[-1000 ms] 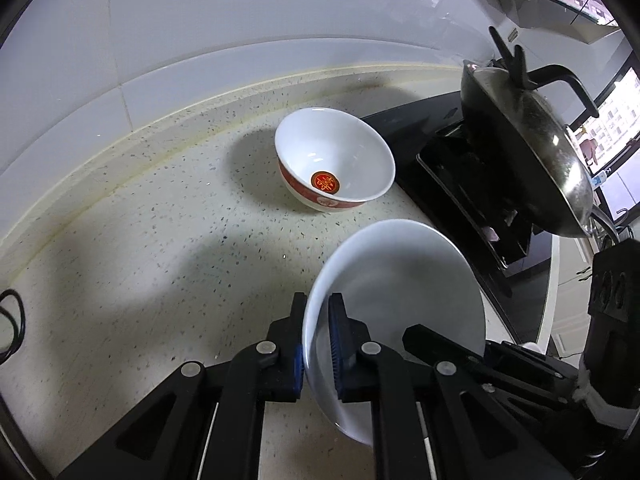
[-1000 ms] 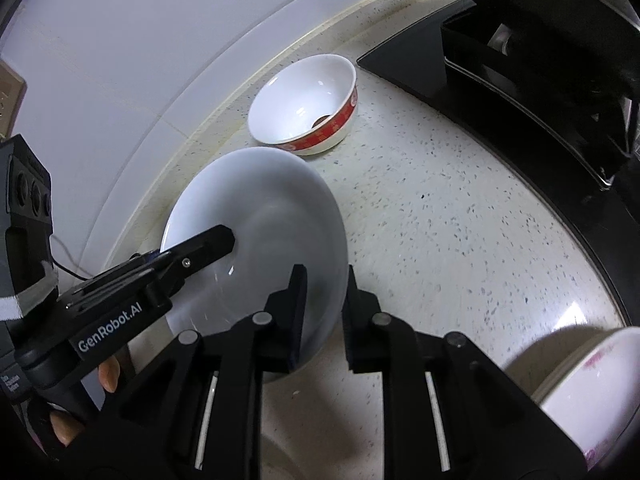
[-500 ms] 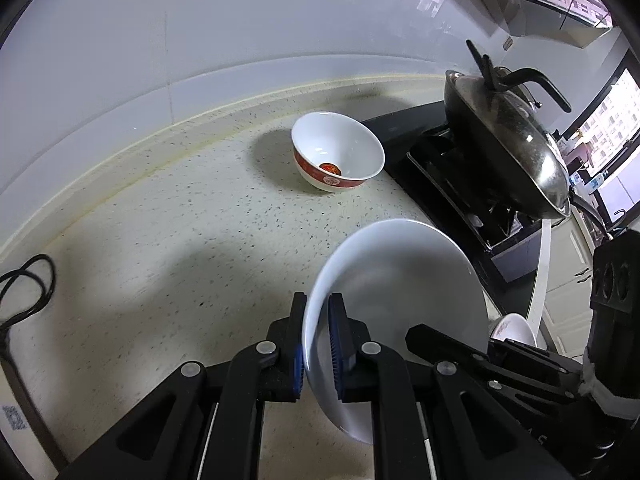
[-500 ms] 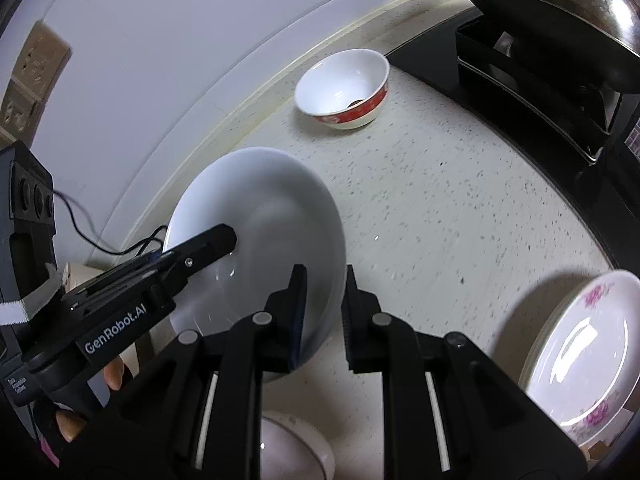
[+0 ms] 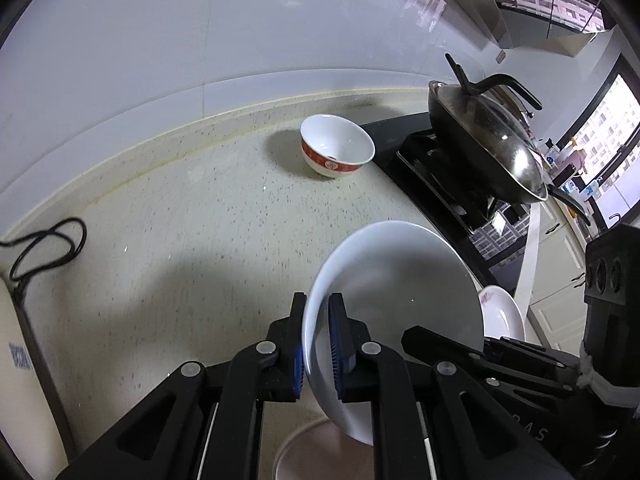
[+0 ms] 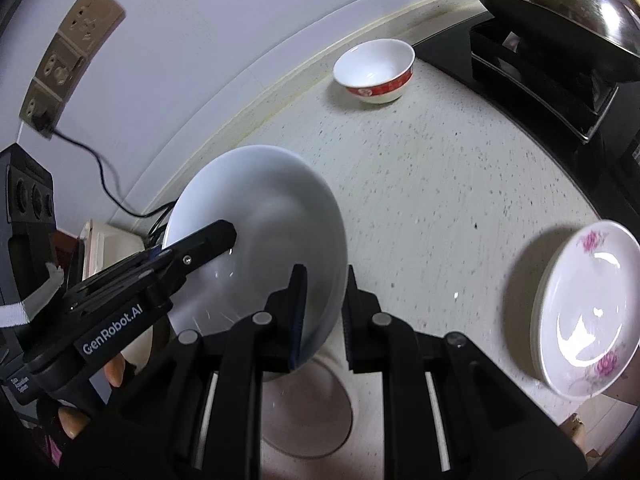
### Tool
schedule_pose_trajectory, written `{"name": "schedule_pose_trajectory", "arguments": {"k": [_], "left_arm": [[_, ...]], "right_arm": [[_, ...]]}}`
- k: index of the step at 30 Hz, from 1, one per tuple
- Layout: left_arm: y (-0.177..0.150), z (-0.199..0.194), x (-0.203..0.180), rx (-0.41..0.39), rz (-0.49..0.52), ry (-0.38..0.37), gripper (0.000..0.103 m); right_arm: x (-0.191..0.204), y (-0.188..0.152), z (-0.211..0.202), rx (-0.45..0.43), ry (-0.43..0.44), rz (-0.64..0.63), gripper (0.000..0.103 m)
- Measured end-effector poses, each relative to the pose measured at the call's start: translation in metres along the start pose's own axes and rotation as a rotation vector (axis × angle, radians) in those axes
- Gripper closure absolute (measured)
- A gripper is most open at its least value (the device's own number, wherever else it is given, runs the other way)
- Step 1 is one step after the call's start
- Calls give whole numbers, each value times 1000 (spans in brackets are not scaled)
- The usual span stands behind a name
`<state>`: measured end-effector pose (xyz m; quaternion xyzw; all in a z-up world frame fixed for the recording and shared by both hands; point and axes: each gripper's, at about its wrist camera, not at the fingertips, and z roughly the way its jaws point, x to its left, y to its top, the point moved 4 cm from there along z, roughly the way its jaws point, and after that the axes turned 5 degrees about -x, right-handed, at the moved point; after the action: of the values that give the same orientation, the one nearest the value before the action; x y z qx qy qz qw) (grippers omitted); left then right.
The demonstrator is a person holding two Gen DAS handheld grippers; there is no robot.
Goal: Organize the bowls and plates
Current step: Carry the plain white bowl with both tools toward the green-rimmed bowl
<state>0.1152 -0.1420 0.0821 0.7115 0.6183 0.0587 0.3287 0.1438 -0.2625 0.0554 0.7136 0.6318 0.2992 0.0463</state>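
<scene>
Both grippers hold one plain white plate (image 5: pixel 396 284), lifted above the counter and tilted. My left gripper (image 5: pixel 318 336) is shut on its left rim. My right gripper (image 6: pixel 324 312) is shut on its right rim, and the plate also shows in the right wrist view (image 6: pixel 260 232). A white bowl with a red band (image 5: pixel 336 152) stands far back near the stove; it also shows in the right wrist view (image 6: pixel 376 70). A stack of flowered plates (image 6: pixel 580 312) lies at the right. Another white dish (image 6: pixel 308 412) sits on the counter directly below the held plate.
A black stove (image 5: pixel 448 184) with a lidded wok (image 5: pixel 484 144) stands at the right. A black cable (image 5: pixel 44 248) lies at the left by the wall. Wall sockets (image 6: pixel 68 52) are at the upper left. The speckled counter (image 6: pixel 440 184) stretches between bowl and plates.
Both grippers have pulled back and up from the bowl with the white plate. The bowl now looks farther away, and the flowered plates and the dish below have come into view.
</scene>
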Motion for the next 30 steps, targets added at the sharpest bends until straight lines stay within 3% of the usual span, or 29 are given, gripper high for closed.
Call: {"name": "schedule_pose_trajectory", "arguments": {"k": [14,30], "left_arm": [[-47,-26,5,8,-20,-5,92],[-91,-26,13,56,-28,16,92]], "right_arm": [[11,-42,-15,35,7,-59,84],[8,-84,-9,115,4,-81,84]]}}
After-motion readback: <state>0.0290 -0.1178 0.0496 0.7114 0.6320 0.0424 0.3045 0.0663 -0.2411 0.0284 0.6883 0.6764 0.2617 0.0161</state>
